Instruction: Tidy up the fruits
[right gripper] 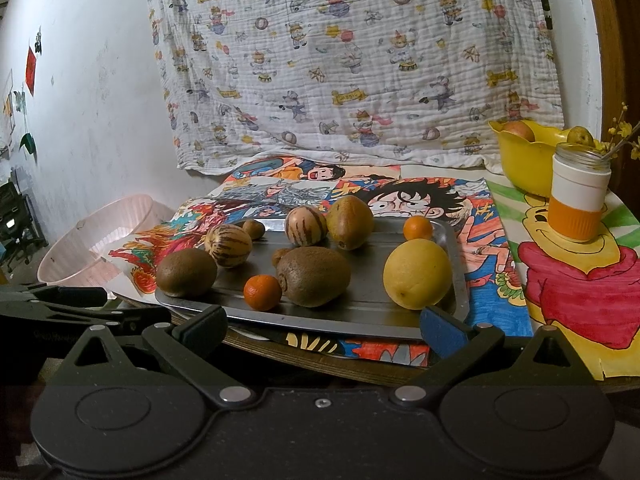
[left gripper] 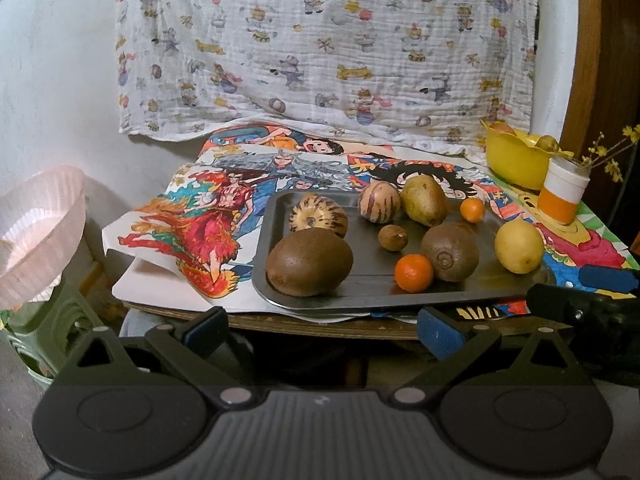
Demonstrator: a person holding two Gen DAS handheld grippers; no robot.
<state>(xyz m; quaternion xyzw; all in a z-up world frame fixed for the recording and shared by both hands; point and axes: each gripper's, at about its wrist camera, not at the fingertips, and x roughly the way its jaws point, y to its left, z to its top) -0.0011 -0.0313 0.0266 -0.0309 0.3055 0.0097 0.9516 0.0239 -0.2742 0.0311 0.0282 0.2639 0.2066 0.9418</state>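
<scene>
I see the fruits lying loose on the flat grey metal tray (left gripper: 360, 284) in the middle of both views: two brown fuzzy kiwis (left gripper: 309, 262), two cream melons with purple stripes (left gripper: 319, 215), a green-brown pear (left gripper: 423, 199), a round yellow lemon (left gripper: 519, 246), two small orange mandarins (left gripper: 413, 273) and a little brown nut-like fruit (left gripper: 393, 237). None of them touches a tool.

A yellow plastic bowl (right gripper: 524, 164) at the upper right already holds some fruit, and a pale pink ribbed basket (left gripper: 38, 232) stands at the left edge; I cannot see its bottom.

In my judgement this fits either a sorting that is under way or a tray just arranged, so I cannot settle the step. Any pick here would need a wide opening for the kiwis and a gentle grip on round, rolling fruit.

The left tool (left gripper: 322, 330) and the right tool (right gripper: 324, 324) are both held low before the near edge of the tabletop (right gripper: 320, 354), level, pointing at the tray, with their blue pads (right gripper: 442, 334) spread wide and nothing between them.
</scene>
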